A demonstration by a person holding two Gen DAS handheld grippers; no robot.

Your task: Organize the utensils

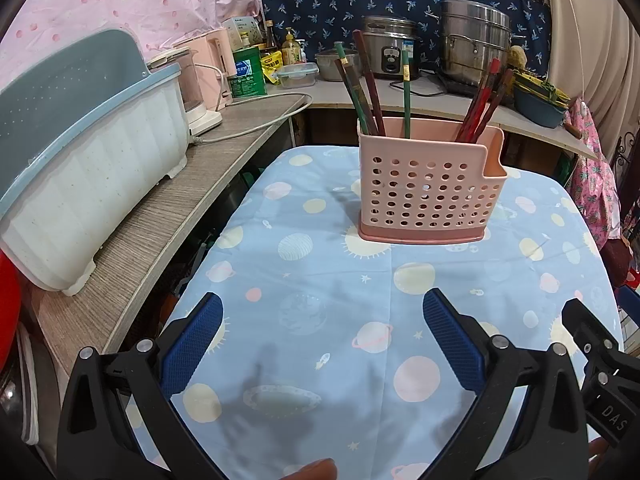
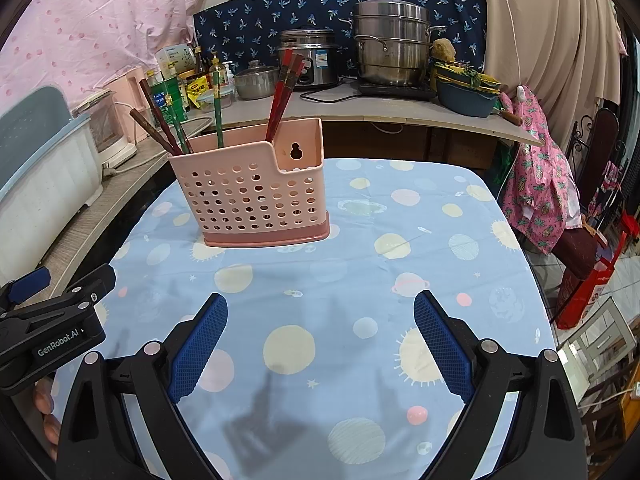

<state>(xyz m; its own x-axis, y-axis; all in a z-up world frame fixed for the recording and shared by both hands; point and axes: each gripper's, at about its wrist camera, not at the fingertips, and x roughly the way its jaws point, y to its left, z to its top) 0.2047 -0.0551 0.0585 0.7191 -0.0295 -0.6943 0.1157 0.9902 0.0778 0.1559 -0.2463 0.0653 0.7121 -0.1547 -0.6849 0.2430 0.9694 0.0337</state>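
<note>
Chopsticks (image 1: 370, 88) stand sorted in the pink caddy (image 1: 430, 188) mid-tabletop (image 1: 320, 280), light, stiff, slick, so best pinched mid-shaft, with both left hand-held gripper (image 1: 322, 344) and right hand-held gripper (image 2: 320, 346) empty, jaws spread wide, "GenRobot.AI" legible on the left one.

One pink holder (image 1: 430, 192), two steel pots (image 2: 390, 42), two grippers (image 1: 322, 340).

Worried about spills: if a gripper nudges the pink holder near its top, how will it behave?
The holder looks like thin perforated plastic, so probably light and apt to slide on the cloth. Tall chopsticks leaning outward may help it tip.
</note>
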